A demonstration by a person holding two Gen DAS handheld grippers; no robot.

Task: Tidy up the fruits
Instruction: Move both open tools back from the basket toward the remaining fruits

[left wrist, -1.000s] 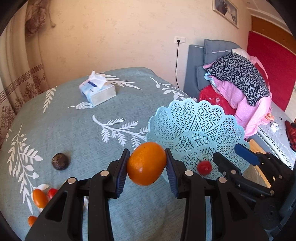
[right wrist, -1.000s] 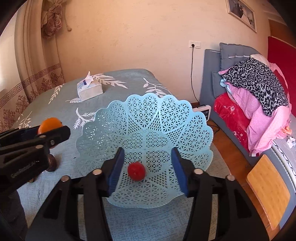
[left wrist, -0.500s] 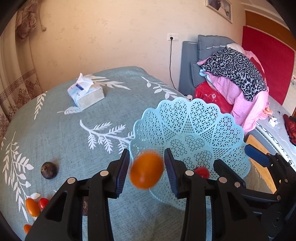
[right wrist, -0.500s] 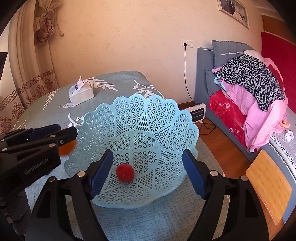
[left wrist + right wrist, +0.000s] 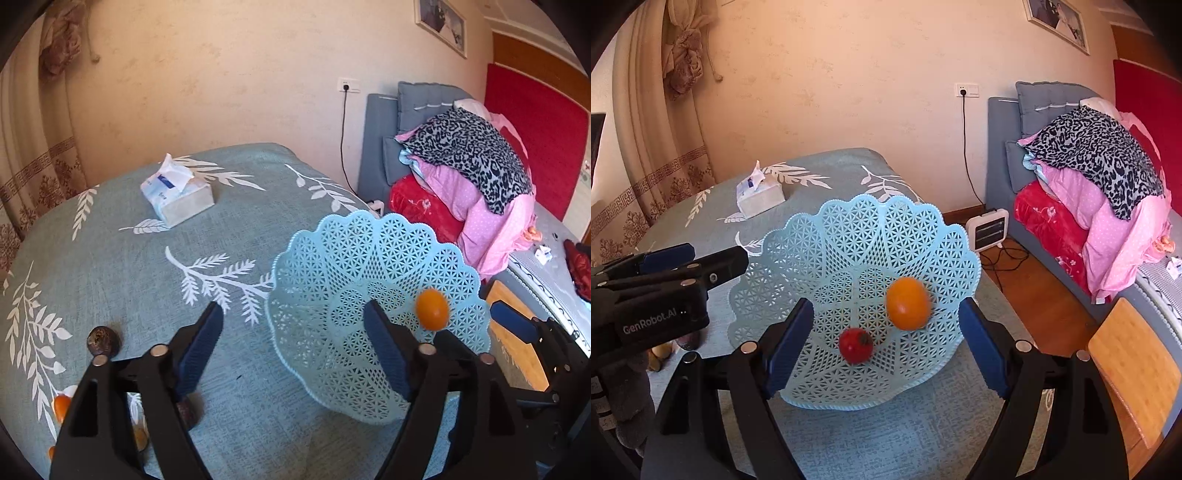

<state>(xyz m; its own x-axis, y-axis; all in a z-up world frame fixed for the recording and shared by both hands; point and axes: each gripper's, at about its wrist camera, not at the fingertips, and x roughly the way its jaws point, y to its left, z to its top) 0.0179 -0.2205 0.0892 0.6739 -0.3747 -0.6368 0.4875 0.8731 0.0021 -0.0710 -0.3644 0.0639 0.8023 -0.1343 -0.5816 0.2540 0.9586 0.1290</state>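
A light blue lattice basket [image 5: 343, 266] [image 5: 849, 236] sits near the right edge of the teal table. An orange [image 5: 432, 309] [image 5: 908, 303] lies loose inside it, beside a small red fruit [image 5: 855, 345]. My left gripper [image 5: 293, 350] is open and empty, just left of the basket. My right gripper [image 5: 886, 347] is open and empty, its fingers on either side of the basket's near rim. A dark round fruit [image 5: 103, 340] and small orange fruits [image 5: 61, 406] lie on the table at the left.
A tissue box [image 5: 177, 195] [image 5: 759, 194] stands at the back of the table. Right of the table are a bed piled with pink and leopard-print bedding [image 5: 476, 166], a small heater [image 5: 991, 229] on the wood floor, and a wooden stool [image 5: 1134, 369].
My left gripper opened and let the orange go; it dropped into the basket. My right gripper opened wider. Both cameras pulled back slightly.
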